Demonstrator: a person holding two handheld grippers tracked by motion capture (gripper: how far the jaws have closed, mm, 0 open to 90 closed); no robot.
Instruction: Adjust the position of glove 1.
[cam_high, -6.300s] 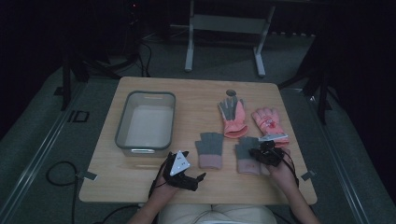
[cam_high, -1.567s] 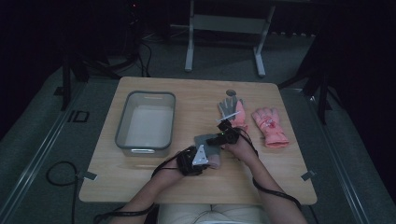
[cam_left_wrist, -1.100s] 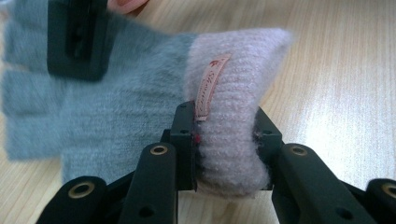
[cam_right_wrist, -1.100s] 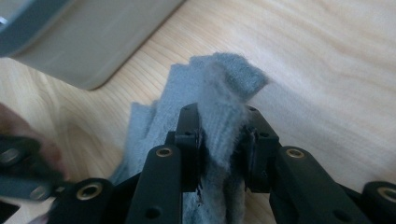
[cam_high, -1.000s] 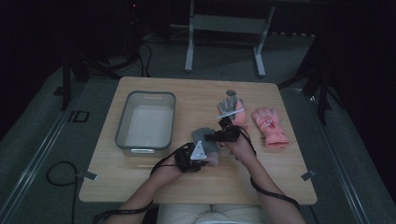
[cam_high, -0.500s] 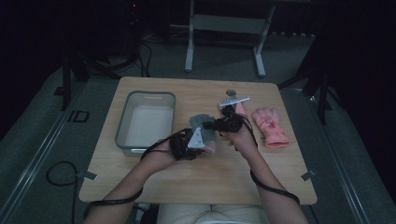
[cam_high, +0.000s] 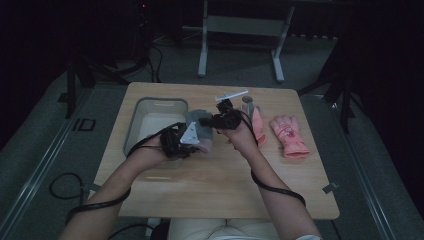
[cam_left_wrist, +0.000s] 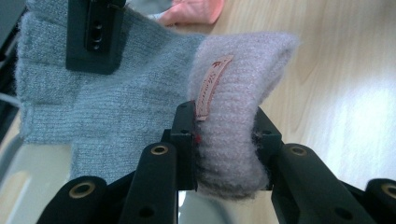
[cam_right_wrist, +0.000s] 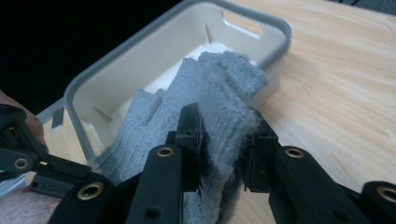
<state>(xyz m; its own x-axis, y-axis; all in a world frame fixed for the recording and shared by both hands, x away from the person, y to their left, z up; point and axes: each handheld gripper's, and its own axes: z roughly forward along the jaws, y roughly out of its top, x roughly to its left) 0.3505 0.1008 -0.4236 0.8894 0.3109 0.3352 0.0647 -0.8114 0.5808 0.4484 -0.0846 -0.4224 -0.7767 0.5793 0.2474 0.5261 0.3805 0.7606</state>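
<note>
We see both grippers carrying one grey knit glove (cam_high: 200, 131) above the tabletop (cam_high: 210, 185), beside the right rim of the grey-rimmed bin (cam_high: 131, 131) near the left edge. The left gripper (cam_left_wrist: 224, 140) is clamped on the glove's pinkish cuff (cam_left_wrist: 233, 112); the right gripper (cam_right_wrist: 223, 140) is clamped on its grey finger end. The near half of the tabletop lies bare, leaving room toward the front edge. Two pink gloves (cam_high: 287, 134) lie near the right edge, well apart from the held glove. Compared with half a second ago, we find both hands higher and closer to the bin, grips unchanged.
</note>
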